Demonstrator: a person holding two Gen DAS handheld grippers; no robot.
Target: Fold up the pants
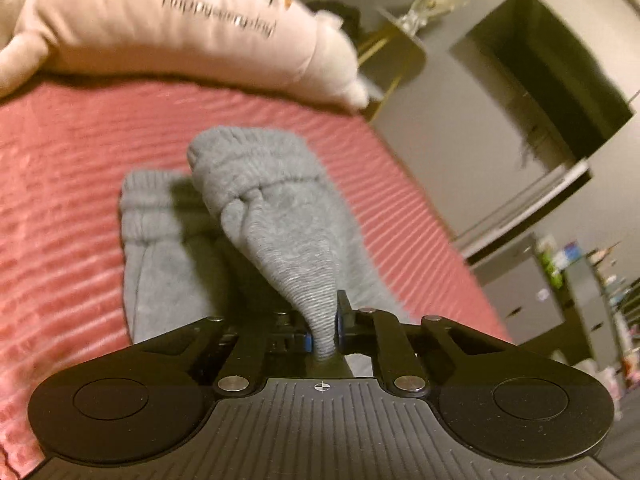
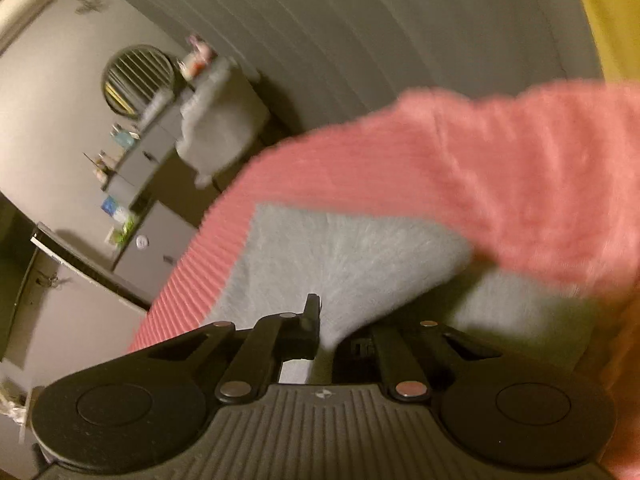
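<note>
Grey sweatpants (image 1: 276, 216) lie on a pink ribbed bedspread (image 1: 60, 208). My left gripper (image 1: 322, 328) is shut on a ribbed cuff of one leg and holds it lifted, so that leg rises in a bunch above the other leg (image 1: 148, 216), which lies flat. In the right wrist view my right gripper (image 2: 326, 332) is shut on a grey edge of the pants (image 2: 340, 256), held above the bedspread (image 2: 480, 176). The right finger is hidden by the cloth.
A pink plush pillow (image 1: 160, 28) with printed words lies at the far end of the bed. Right of the bed stand a gold-legged side table (image 1: 396, 60), a dark television (image 1: 552, 92) and grey cabinets (image 2: 160, 236) with small items.
</note>
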